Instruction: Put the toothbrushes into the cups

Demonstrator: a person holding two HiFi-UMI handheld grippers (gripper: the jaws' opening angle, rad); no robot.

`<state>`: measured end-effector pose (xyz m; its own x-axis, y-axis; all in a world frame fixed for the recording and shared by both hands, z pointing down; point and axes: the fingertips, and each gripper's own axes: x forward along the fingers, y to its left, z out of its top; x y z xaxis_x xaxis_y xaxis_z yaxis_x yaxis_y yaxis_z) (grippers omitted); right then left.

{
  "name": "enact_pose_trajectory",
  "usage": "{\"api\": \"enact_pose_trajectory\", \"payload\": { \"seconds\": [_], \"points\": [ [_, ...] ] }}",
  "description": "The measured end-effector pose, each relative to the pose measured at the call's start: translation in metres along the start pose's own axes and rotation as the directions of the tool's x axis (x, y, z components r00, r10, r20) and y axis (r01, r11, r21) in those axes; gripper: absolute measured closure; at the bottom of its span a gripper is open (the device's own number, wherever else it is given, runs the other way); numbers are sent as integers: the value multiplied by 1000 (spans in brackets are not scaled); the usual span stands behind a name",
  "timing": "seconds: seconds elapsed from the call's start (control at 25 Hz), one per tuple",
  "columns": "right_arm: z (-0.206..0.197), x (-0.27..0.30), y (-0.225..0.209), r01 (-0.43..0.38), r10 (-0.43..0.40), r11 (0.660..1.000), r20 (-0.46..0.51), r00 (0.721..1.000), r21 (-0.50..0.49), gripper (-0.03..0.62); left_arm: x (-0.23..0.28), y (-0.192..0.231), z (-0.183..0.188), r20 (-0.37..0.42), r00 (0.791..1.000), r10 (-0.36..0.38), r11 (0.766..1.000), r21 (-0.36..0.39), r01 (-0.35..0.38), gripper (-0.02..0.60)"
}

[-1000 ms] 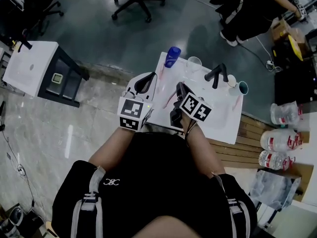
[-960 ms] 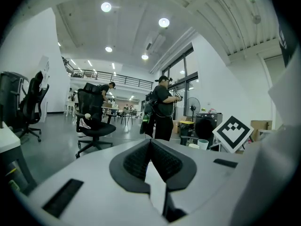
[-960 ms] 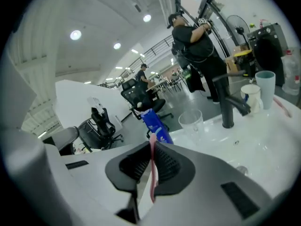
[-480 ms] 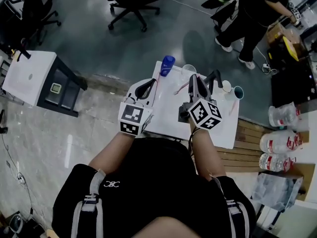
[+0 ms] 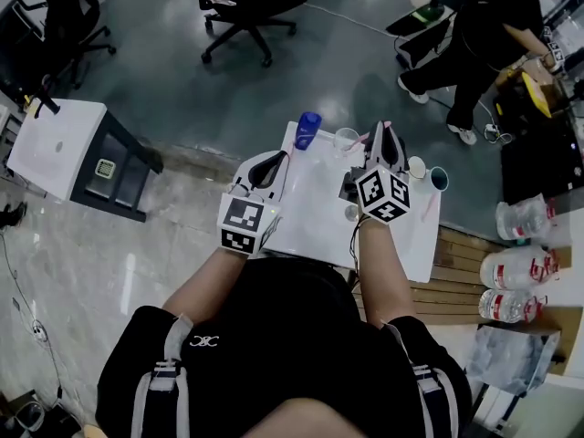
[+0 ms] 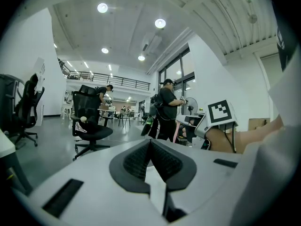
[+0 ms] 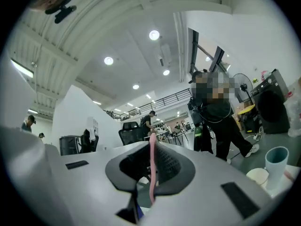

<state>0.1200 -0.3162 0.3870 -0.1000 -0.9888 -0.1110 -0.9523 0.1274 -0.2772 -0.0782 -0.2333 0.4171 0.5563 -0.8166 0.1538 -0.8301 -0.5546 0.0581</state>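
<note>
Right gripper (image 5: 383, 142) clamped on the pink toothbrush (image 7: 151, 166), held over the table (image 5: 315, 213) just beside the cups (image 5: 418, 166), likely lining up a drop-in; left gripper (image 5: 270, 161) jaws together, empty, parked clear.

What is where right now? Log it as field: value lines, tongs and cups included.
left tongs: shut, nothing between them
right tongs: shut on the pink toothbrush, held over the white table
cups on table: blue cup, clear cup, white cup, teal cup
toothbrushes in cups: none seen
</note>
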Motion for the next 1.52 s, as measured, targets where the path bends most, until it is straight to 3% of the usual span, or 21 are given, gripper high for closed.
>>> {"api": "enact_pose_trajectory", "payload": {
  "seconds": [0.48,1.2,1.52],
  "points": [
    [-57,41,-45,116,-121,992,-96,988,-54,554,9,7,10,-8,1000,25,999,21,-25,568],
    [-120,38,-67,174,-193,980,-247,949,-97,554,10,7,6,-31,999,43,999,32,-42,568],
    [-135,32,-64,152,-179,982,-289,940,-115,556,6,4,3,-34,999,41,999,29,-40,568]
  ]
}}
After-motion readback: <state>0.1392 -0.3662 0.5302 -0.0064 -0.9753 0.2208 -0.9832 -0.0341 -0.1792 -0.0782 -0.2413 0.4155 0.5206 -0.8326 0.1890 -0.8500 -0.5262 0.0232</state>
